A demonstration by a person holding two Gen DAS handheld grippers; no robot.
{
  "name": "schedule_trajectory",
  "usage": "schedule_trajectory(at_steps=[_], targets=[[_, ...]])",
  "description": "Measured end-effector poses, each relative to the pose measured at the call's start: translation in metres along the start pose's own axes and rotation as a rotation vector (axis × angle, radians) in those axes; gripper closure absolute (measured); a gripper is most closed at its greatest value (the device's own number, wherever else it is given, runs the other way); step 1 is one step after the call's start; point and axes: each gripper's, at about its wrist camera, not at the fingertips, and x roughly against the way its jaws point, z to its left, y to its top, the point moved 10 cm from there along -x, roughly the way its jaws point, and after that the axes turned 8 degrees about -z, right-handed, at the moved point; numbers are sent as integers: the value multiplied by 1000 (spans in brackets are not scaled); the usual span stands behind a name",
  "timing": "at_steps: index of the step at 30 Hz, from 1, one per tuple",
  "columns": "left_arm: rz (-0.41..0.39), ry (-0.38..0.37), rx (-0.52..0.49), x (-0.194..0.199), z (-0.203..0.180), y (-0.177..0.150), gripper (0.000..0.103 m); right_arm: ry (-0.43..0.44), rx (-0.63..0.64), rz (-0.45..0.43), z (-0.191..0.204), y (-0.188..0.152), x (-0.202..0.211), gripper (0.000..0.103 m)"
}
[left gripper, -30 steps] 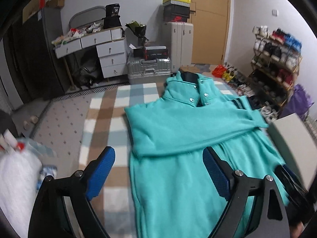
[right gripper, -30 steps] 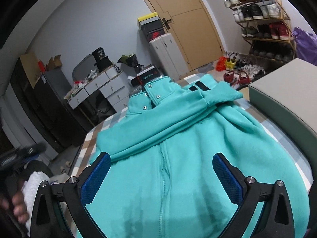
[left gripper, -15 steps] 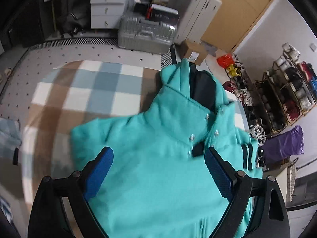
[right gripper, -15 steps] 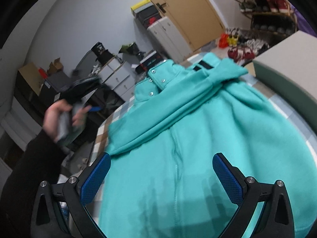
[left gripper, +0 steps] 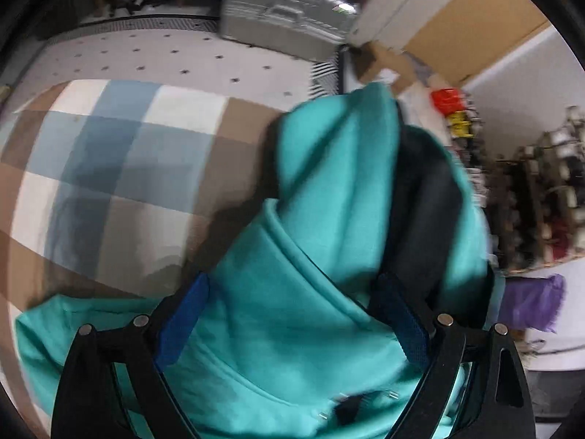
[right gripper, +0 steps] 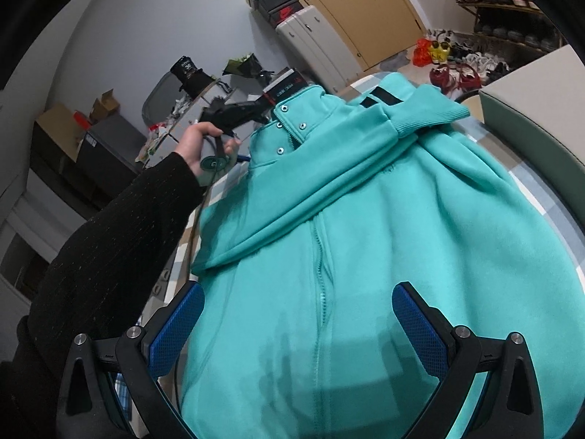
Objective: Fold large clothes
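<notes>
1. The left wrist view looks steeply down on the collar end of the one turquoise fleece zip-up jacket, showing what the other view does not: its dark lining inside the raised collar and the blue, white and brown checked cover bare beside it.
2. The jacket lies flat on that cover, front up, with both sleeves folded across the chest; the right wrist view alone shows this, along with the closed zip running down the middle.
3. The left gripper has its jaws spread wide, though they have just been closing a little; the collar fabric lies between the blue pads, which do not press on it.
4. The right gripper hovers over the lower body of the jacket with jaws wide apart, nothing clamped.
5. Only the right wrist view shows the person's left hand in a black knitted sleeve, holding the left gripper's handle at the collar.
6. Counted: one jacket, two grippers, three metal snaps visible on the collar in the right view, one silver hard-shell suitcase on the floor in the left view.
</notes>
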Motion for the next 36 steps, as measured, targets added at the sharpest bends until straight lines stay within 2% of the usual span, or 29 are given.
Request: schedule_trajectory(at_steps=[1, 2, 3, 4, 6, 7, 9, 14, 17, 22, 25, 27, 28, 30, 31, 32, 33, 34, 35, 36], targets=[[-12, -15, -6, 1, -1, -2, 26, 1, -4, 5, 0, 0, -1, 0], [-18, -7, -34, 4, -1, -5, 38, 1, -8, 9, 0, -1, -2, 0], [-21, 9, -53, 8, 1, -7, 58, 4, -10, 16, 2, -3, -2, 0], [-20, 11, -67, 14, 5, -12, 66, 9, -10, 21, 3, -4, -2, 0], [-56, -49, -37, 30, 5, -14, 87, 17, -6, 26, 6, -6, -1, 0], [-93, -90, -36, 44, 5, -17, 90, 17, -1, 22, 8, -6, 0, 0], [-135, -122, -79, 61, 0, -22, 91, 18, 7, 14, 11, -7, 1, 0], [-188, -166, -337, 109, -26, -69, 91, 13, 16, 1, 14, -7, 1, 0], [-169, -196, -439, 122, -30, -99, 91, 1, 16, -7, 11, -5, 1, 0], [-87, -243, -558, 116, -17, -145, 91, -20, -9, -10, 1, -3, 1, 0], [-45, -245, -551, 115, 0, -173, 91, -9, -12, -5, 1, -4, 2, 0], [22, -252, -517, 113, 12, -187, 91, -7, -3, -12, 3, -3, 3, 0], [47, -228, -485, 112, 22, -190, 91, -6, 1, -14, 4, -3, 3, 0], [45, -212, -428, 124, 30, -181, 90, -4, -1, -11, 4, -4, 2, 0], [27, -217, -394, 130, 34, -172, 88, -2, -5, -4, 5, -4, 1, 0], [-4, -215, -366, 138, 38, -159, 79, 0, -10, -1, 4, -5, 0, 0], [-42, -218, -347, 146, 39, -147, 66, 1, -14, 1, 4, -6, 0, 0], [-109, -237, -320, 159, 39, -126, 58, 1, -16, 0, 4, -5, 0, 0], [-161, -247, -304, 170, 41, -118, 54, 3, -16, -3, 5, -5, 0, 0], [-249, -242, -285, 182, 41, -97, 52, 6, -15, -5, 5, -5, 1, 0]])
